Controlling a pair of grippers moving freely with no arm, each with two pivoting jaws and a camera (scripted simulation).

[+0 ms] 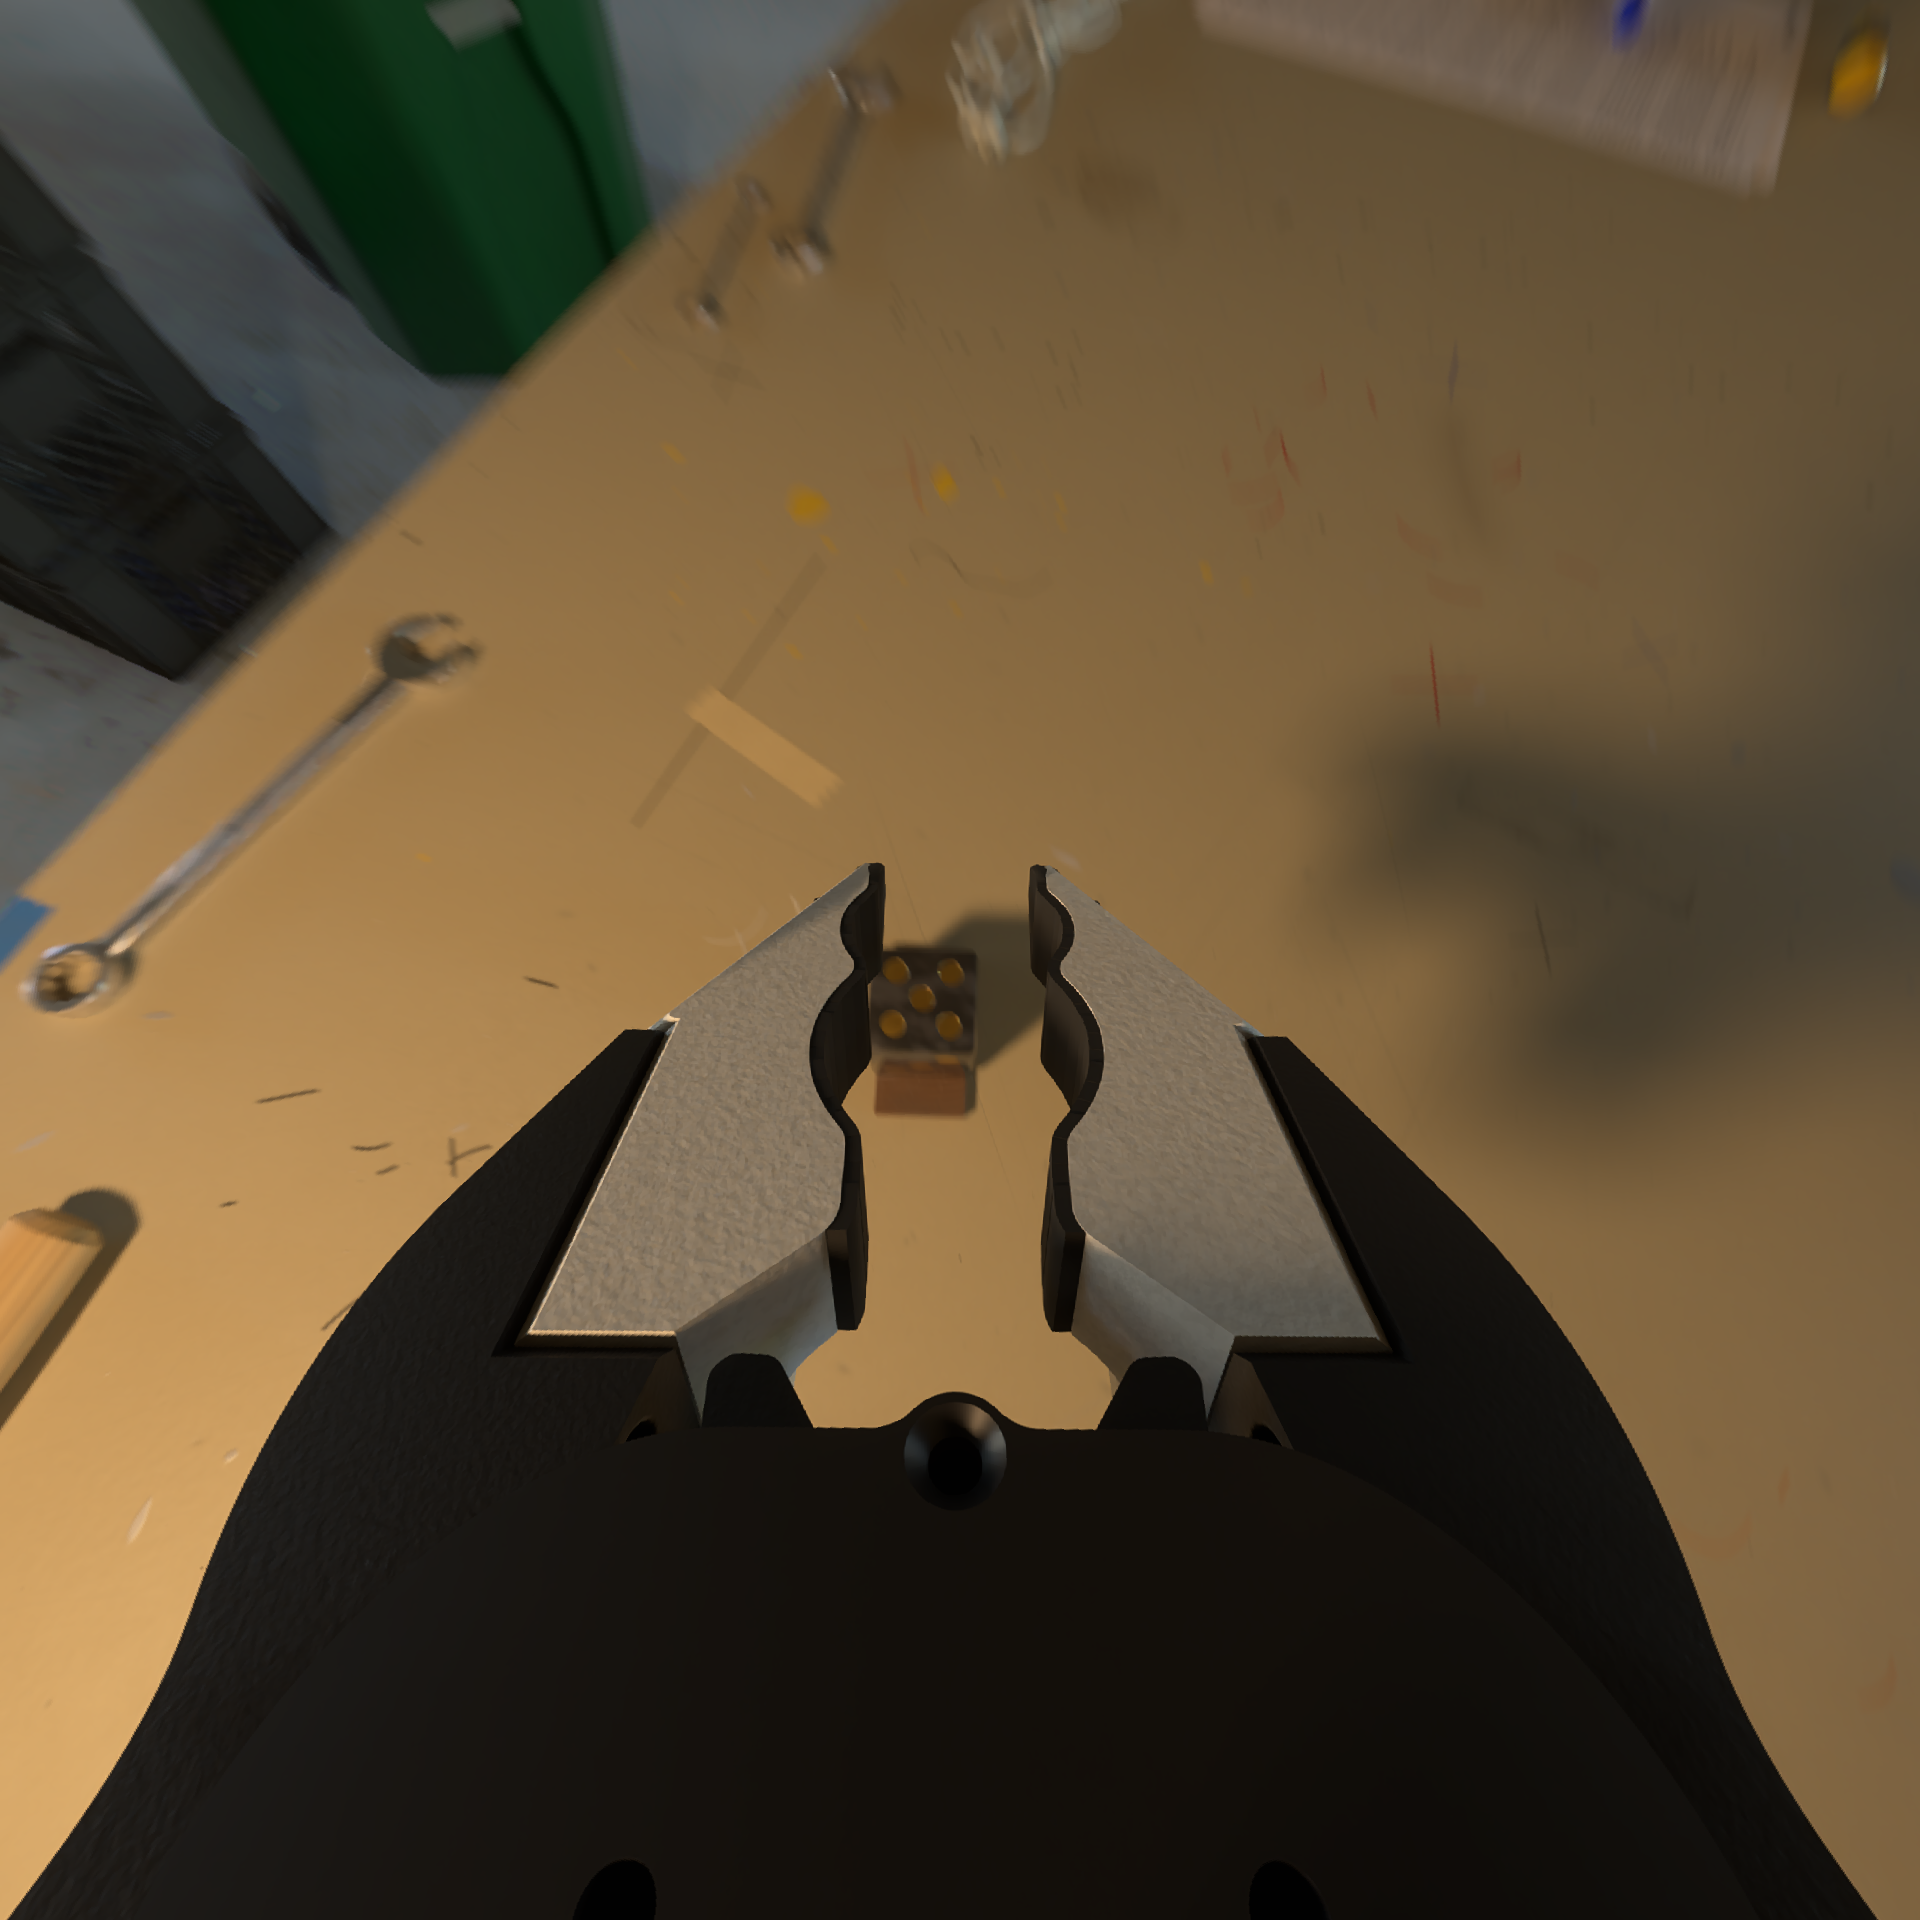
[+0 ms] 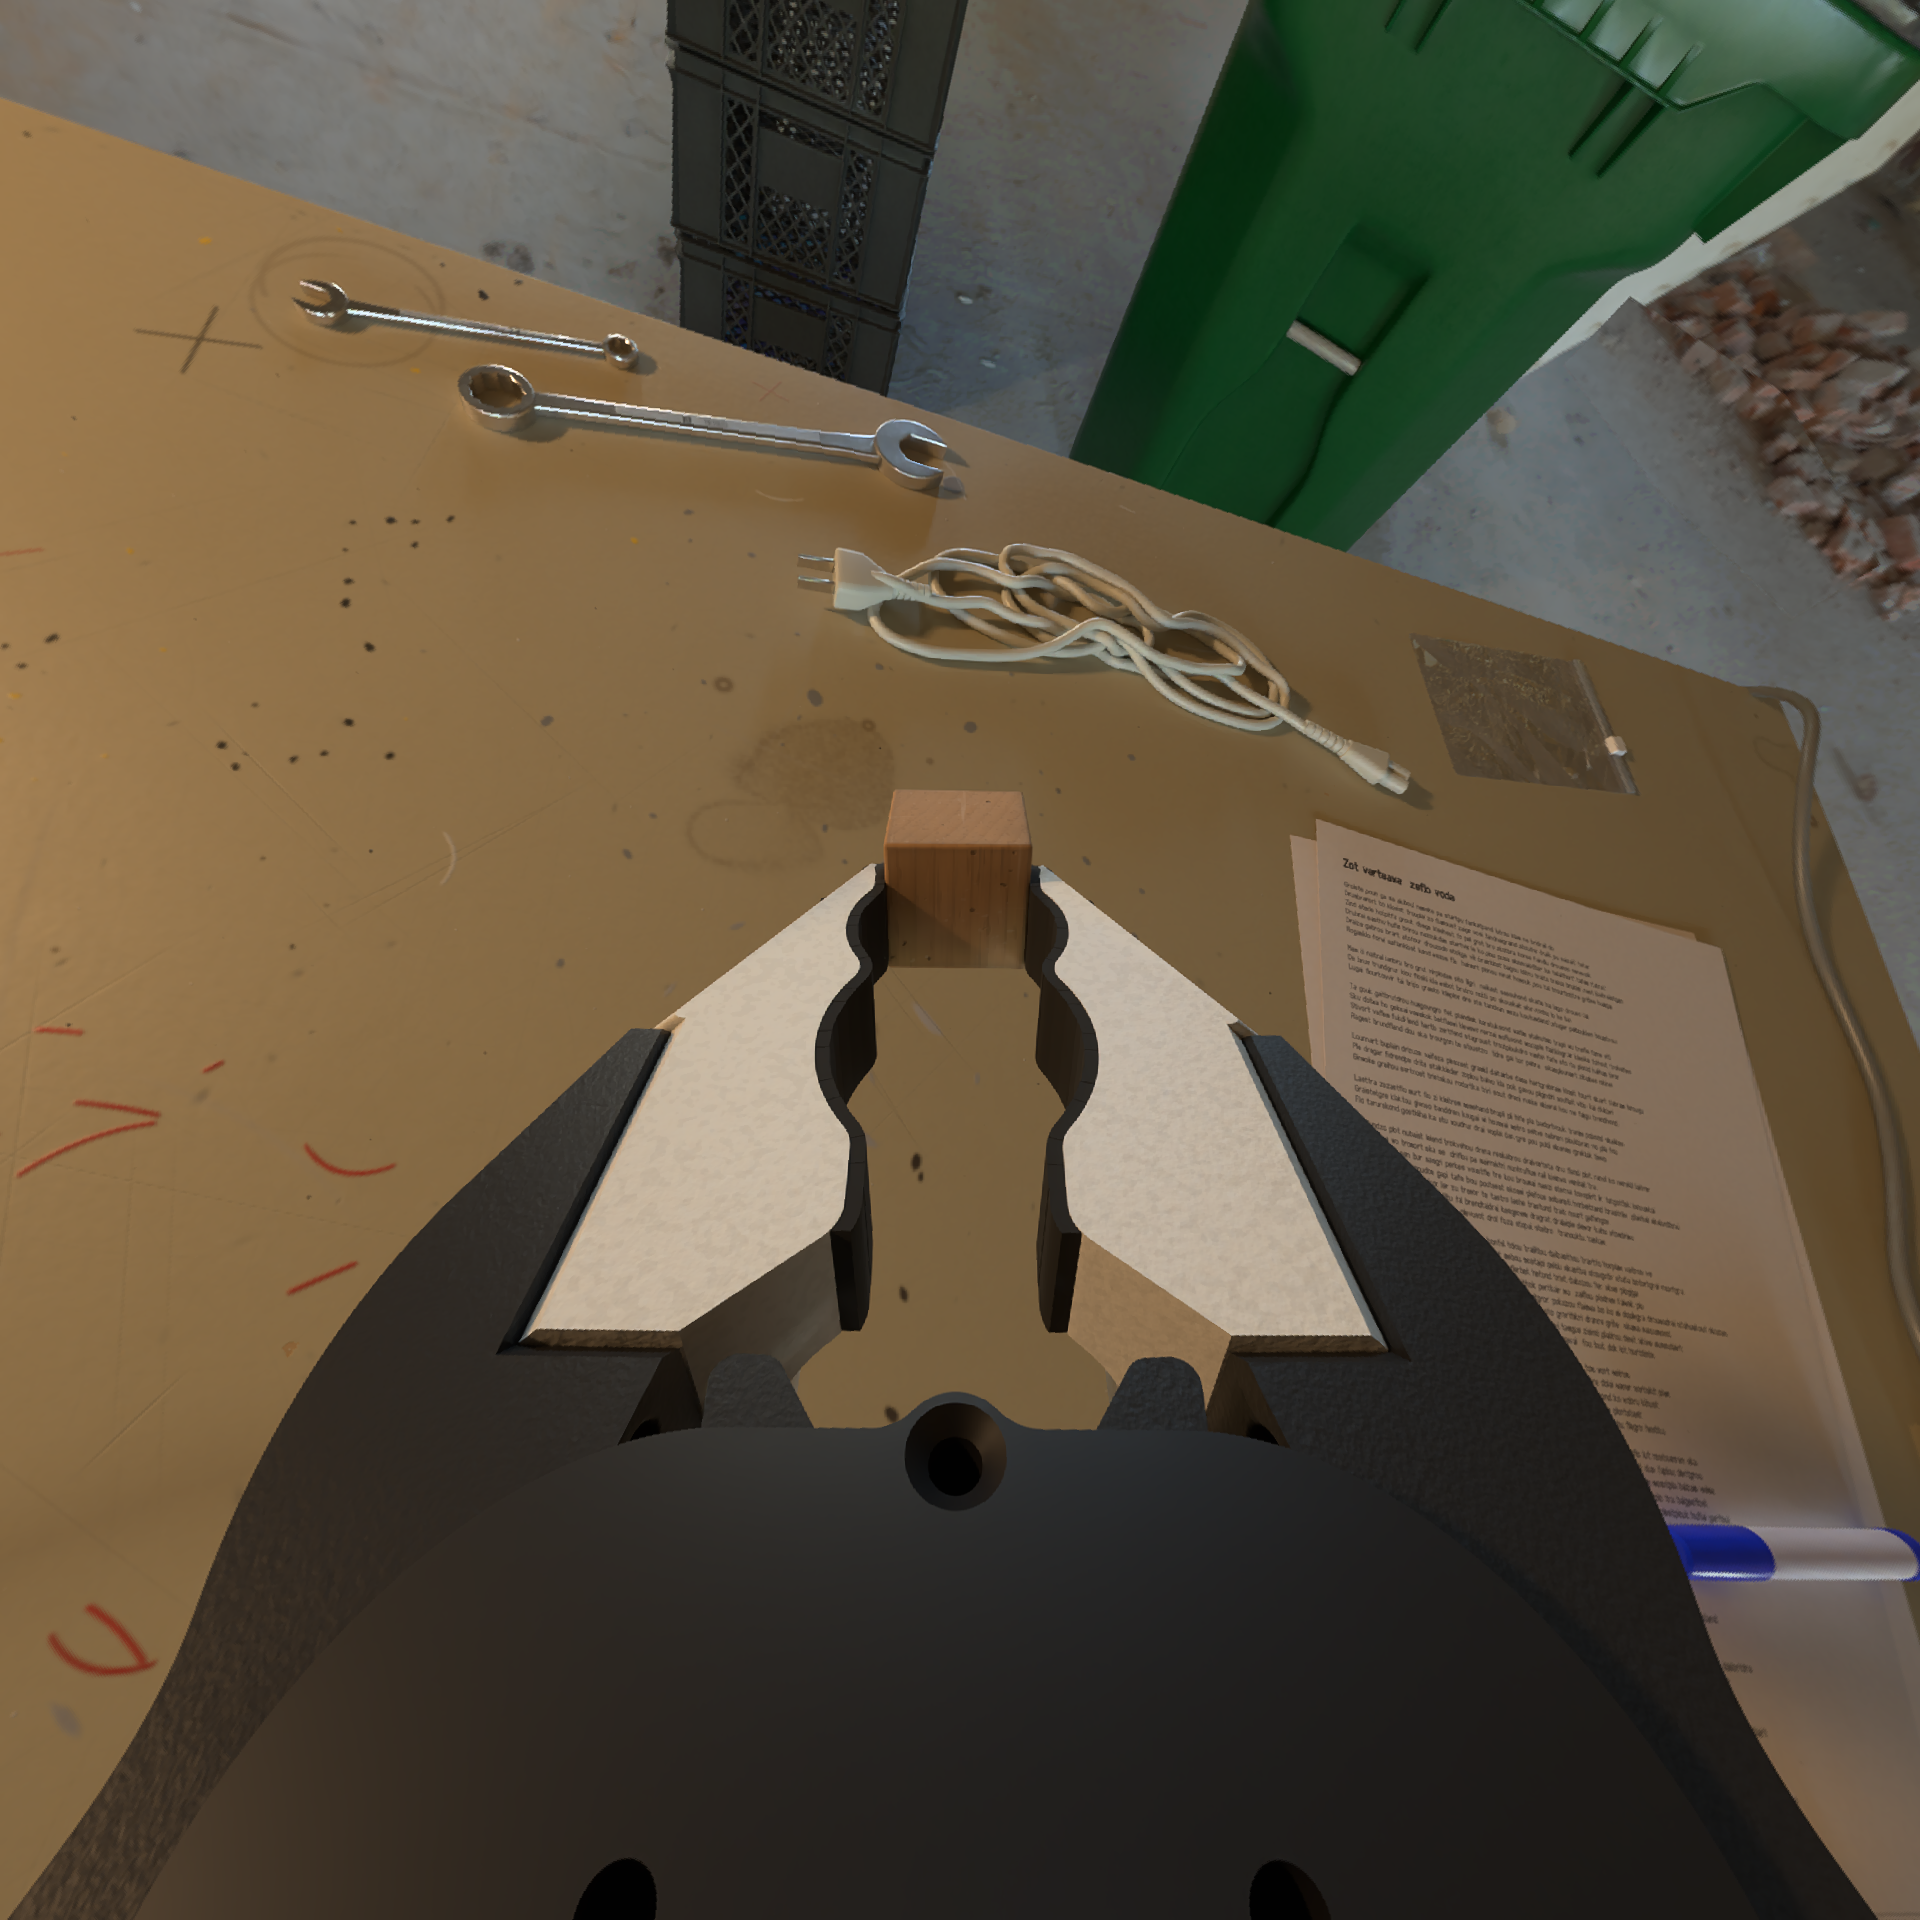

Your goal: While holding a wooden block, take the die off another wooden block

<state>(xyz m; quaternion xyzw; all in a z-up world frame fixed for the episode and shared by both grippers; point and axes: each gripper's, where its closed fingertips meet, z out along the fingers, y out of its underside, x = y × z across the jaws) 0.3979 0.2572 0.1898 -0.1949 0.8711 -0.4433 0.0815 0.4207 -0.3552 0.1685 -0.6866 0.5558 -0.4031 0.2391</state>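
The work went on over a scuffed tan workbench (image 2: 416, 831), marked with pencil crosses and red scribbles, with a concrete floor, a green bin (image 2: 1455, 260) and stacked black crates (image 2: 790, 177) beyond its far edge.

The die (image 1: 921, 1000), dark with yellow pips and five showing upward, sat on top of a small wooden block (image 1: 916, 1093) standing on the bench. Both lay below the left claw (image 1: 956, 883), seen in the gap between its fingers and close against the left one. That claw was spread, holding nothing, and hung above the die without touching it.

The die looked small, hard and light, with smooth flat faces. It would probably slide or tip if nudged off-centre, and the block under it seemed light enough to shift too. A sound grip would likely be on two opposite side faces, above the block's top, with the fingers centred first so neither knocked it.

The right claw (image 2: 956, 883) was pinching the other block (image 2: 956, 894) at its fingertips, the pale wooden cube pressed between both pads and held clear of the bench. Rigid wood and flat sides suggested that grip would hold.

Farther out ahead of the right claw lay a coiled white cord (image 2: 1091, 634) and two spanners (image 2: 696, 426); to its right, printed sheets (image 2: 1507, 1091) and a blue pen (image 2: 1787, 1555). Left of the left claw lay another spanner (image 1: 249, 810).
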